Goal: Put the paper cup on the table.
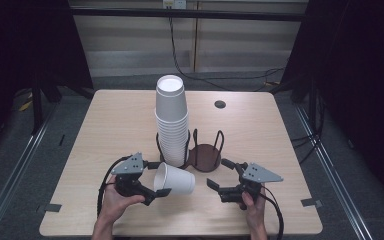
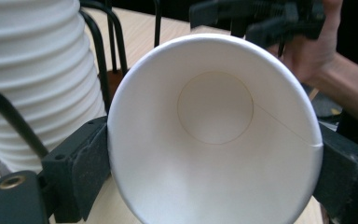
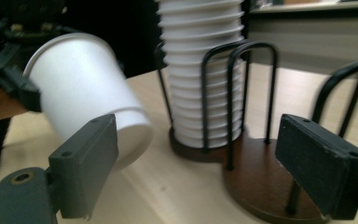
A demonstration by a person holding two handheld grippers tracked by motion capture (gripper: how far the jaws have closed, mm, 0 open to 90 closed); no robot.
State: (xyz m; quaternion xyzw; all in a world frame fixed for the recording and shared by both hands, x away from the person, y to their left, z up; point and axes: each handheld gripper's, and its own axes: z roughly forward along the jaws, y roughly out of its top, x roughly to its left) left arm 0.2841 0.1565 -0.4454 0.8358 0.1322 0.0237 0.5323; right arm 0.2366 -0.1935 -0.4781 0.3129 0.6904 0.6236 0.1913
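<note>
A single white paper cup [image 1: 176,181] lies on its side just above the table, and my left gripper [image 1: 158,178] is shut on its rim. In the left gripper view I look straight into the cup [image 2: 214,130], with a black pad pressing on each side of the mouth. A tall stack of white cups [image 1: 170,120] stands in the left slot of a black wire holder. Its right slot has a bare brown base [image 1: 206,155]. My right gripper [image 1: 218,173] is open and holds nothing, in front of that bare slot [image 3: 265,186] and to the right of the held cup [image 3: 88,98].
The wooden table [image 1: 260,135] has a small dark round hole [image 1: 220,104] toward the back right. Tape marks sit at the front corners. Cables trail from both grippers toward the front edge. Grey floor and metal rails flank the table.
</note>
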